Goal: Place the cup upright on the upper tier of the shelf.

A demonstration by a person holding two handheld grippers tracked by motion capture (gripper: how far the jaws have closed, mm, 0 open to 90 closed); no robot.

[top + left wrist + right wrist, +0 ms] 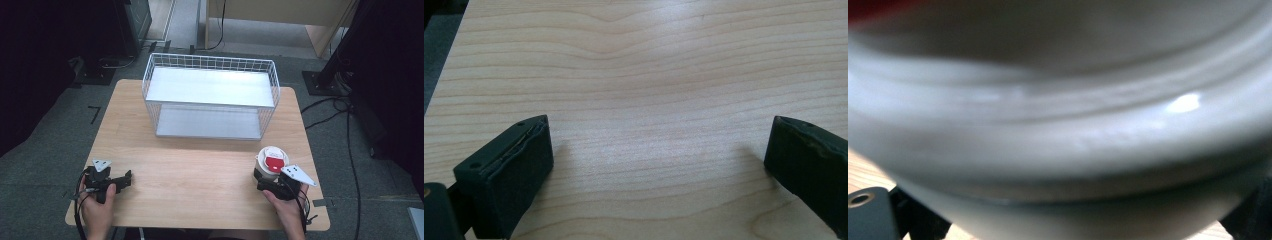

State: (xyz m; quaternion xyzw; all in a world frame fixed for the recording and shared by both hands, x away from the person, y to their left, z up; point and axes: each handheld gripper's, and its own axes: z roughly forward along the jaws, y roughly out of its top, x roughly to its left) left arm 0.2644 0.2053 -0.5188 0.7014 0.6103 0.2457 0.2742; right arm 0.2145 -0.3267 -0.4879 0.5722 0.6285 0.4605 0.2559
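Cup held at the table's near right corner

White round plastic cup with a red-and-white lid (270,161) standing upright near the right front corner of the light wooden table (200,175). Clamped at its base between the jaws of the right gripper (264,178), pale curved wall pressed close to the lens in the right gripper view (1058,125). Left gripper (126,178) low over the left front corner, jaws spread wide with bare wood between them, holding nothing. White wire two-tier basket shelf (210,95) at the far edge, centred, well apart from the cup.
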